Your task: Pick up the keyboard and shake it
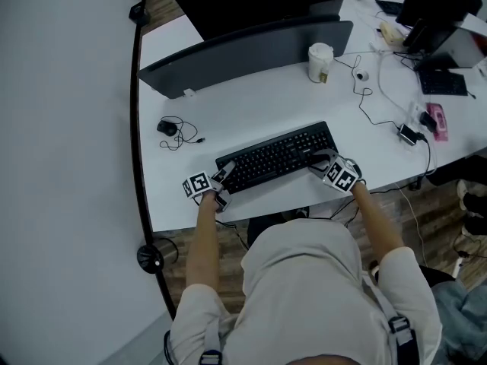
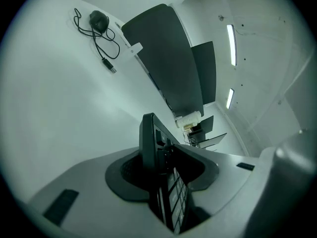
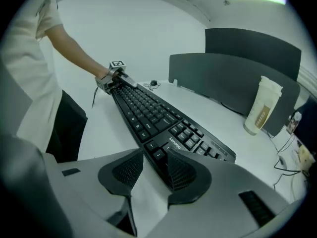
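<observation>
**Keyboard lying on the desk, a gripper at each end**

The black keyboard (image 1: 278, 158) is lying on the white desk (image 1: 251, 101), close to its front edge. It is sitting slanted, with its left end nearer the front edge than its right end.

The left gripper (image 1: 224, 182) is reaching onto the keyboard's left end. In the left gripper view its jaws are standing apart with that end between them. The pads are sitting close on either side, and no firm squeeze is showing.

The right gripper (image 1: 319, 162) is reaching onto the keyboard's right end, at its near corner. In the right gripper view its jaws are standing apart. One pad is lying against the keyboard's edge by the arrow keys. The other is standing clear of it, with bare desk showing in the gap. Neither gripper is clamping anything.

A paper cup (image 1: 319, 61) is standing upright towards the desk's back edge, well apart from the keyboard. A mouse (image 1: 167, 127) with its loose cable is lying near the desk's left edge. A dark partition (image 1: 251, 52) is running along the back of the desk.
</observation>
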